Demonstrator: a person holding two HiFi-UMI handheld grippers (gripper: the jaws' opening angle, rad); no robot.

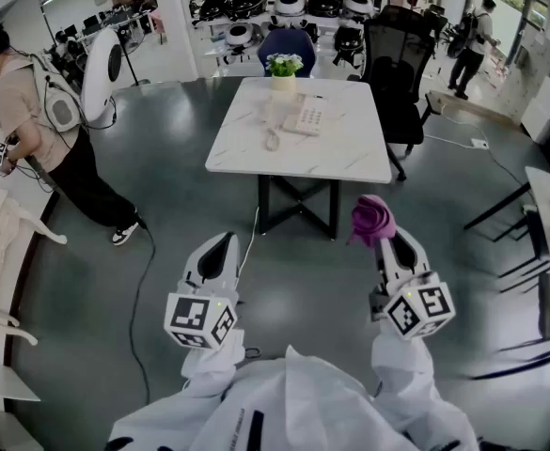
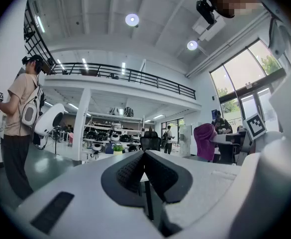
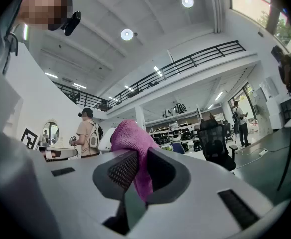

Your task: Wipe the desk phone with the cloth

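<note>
Head view: a person in white sleeves is holding two grippers above a glossy grey floor, well short of the desk (image 1: 350, 163), whose rectangular white top is showing faint marble veining over a dark crossed frame.
Desk phone: the pale, boxy desk phone (image 1: 305, 116) is sitting toward the desk's far edge, about midway along it, with its keypad facing up.
Plant: a small potted plant (image 1: 284, 67) with white blooms is standing at the far edge, just behind the phone.
Cloth: the magenta cloth (image 1: 370, 218), soft and nubby like terry, is bunching into a rounded wad above the right claw, well apart from the phone.
Right gripper: the right gripper (image 1: 387, 244) is pinching the cloth (image 3: 135, 146) between its dark ribbed pads, a fold hanging down through the gap.
Left gripper: the left gripper (image 1: 222, 244) is keeping its jaws pressed together, with nothing between the textured black pads (image 2: 130, 173).
Surroundings: a black mesh office chair (image 1: 397, 59) is standing by the desk's far right corner, and a person with a white backpack (image 1: 30, 111) is standing off to the left.
</note>
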